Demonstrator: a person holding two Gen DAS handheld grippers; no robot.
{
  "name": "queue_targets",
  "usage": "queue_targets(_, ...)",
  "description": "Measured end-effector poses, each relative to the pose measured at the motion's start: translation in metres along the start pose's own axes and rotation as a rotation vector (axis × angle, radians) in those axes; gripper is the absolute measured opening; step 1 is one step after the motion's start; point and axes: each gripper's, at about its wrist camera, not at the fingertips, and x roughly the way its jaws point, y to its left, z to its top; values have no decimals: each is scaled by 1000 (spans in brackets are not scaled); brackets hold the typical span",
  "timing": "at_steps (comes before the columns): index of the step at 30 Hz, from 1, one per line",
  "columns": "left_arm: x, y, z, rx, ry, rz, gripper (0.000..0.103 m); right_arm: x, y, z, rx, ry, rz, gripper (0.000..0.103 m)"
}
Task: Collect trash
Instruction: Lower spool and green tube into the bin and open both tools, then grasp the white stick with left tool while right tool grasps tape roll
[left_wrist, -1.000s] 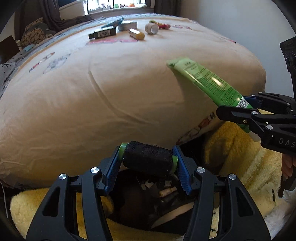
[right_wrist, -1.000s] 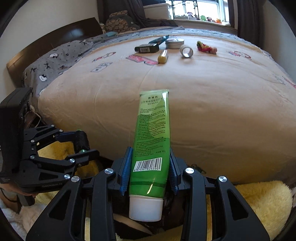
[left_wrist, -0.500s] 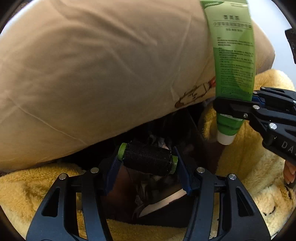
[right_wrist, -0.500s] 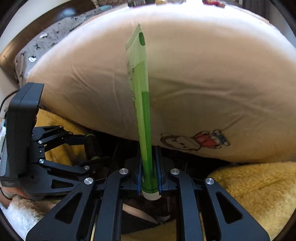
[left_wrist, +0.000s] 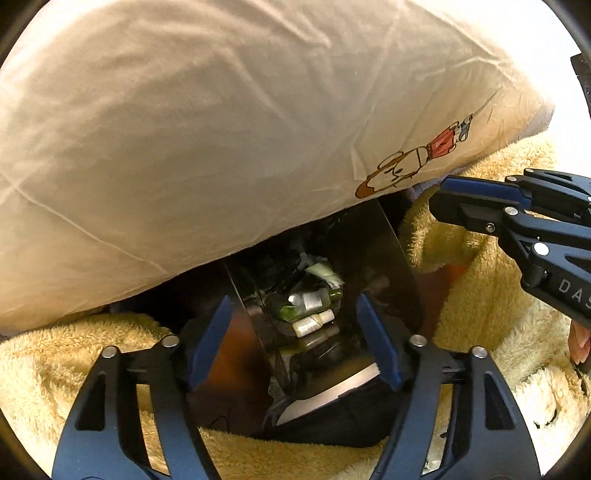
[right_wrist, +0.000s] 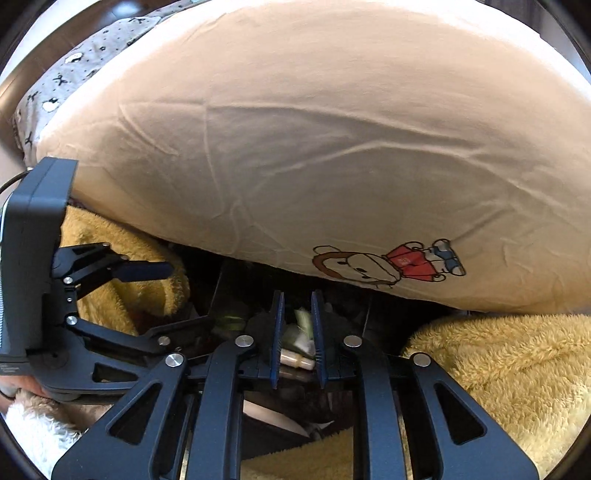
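A dark trash bin (left_wrist: 388, 243) stands on the floor against the bed. Inside it lie green and white tubes (left_wrist: 314, 301) and other scraps. My left gripper (left_wrist: 293, 336) is open and empty, right above the bin's mouth. My right gripper (right_wrist: 297, 332) is open a narrow gap and empty, also over the bin (right_wrist: 221, 291), with the green tube (right_wrist: 301, 325) below between its fingers. The right gripper shows from the side in the left wrist view (left_wrist: 480, 203); the left gripper shows in the right wrist view (right_wrist: 140, 271).
The beige bedsheet (left_wrist: 221, 129) with a cartoon print (right_wrist: 388, 264) overhangs the bin's far side. Yellow fluffy fabric (left_wrist: 491, 295) surrounds the bin on the left, right and near sides (right_wrist: 498, 358). A grey patterned pillow (right_wrist: 74, 66) lies far left.
Both grippers have opened. The black spool left my left gripper and the green tube left my right gripper; the tube now lies in the bin. Both views tilted further down.
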Motion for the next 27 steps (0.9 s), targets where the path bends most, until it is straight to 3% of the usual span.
queue_targets(2, -5, 0, 1, 3, -15, 10, 72, -5, -1, 2, 11, -16, -7, 47)
queue_targets(6, -19, -2, 3, 9, -52, 24, 74, -19, -5, 4, 24, -66, -20, 58)
queue_targets(8, -33, -1, 5, 10, -85, 28, 77, -29, -8, 7, 31, -97, -30, 72)
queue_targets(13, -79, 7, 10, 13, -200, 65, 83, -65, -23, 20, 58, -225, -68, 93)
queue_targets(20, -124, 22, 57, -12, -361, 104, 85, -108, -43, 68, 75, -389, -153, 93)
queue_targets(27, -131, 31, 111, -10, -396, 127, 85, -106, -62, 140, 62, -428, -134, 93)
